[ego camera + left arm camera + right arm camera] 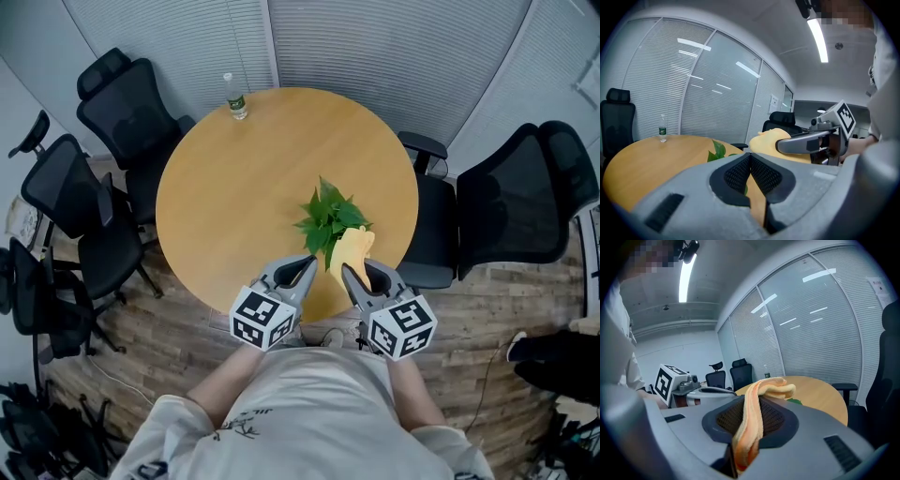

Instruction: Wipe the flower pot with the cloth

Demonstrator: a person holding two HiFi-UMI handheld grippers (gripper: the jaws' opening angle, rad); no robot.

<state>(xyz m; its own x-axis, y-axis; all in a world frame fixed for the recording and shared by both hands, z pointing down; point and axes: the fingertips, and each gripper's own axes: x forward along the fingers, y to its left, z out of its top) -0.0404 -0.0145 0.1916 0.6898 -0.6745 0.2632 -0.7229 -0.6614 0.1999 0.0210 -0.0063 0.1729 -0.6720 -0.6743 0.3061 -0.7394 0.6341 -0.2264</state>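
Right hand-held gripper (752,422) clamping cloth (776,389), plant (328,217) beyond

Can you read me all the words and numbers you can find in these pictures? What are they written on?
No text here can be read clearly.
Water bottle label: green, too small to read.
Paper sign on the glass wall: too blurred to read.
Shirt print: dark marks, unreadable.
Left cube and right cube: black-and-white square patterns, no words.
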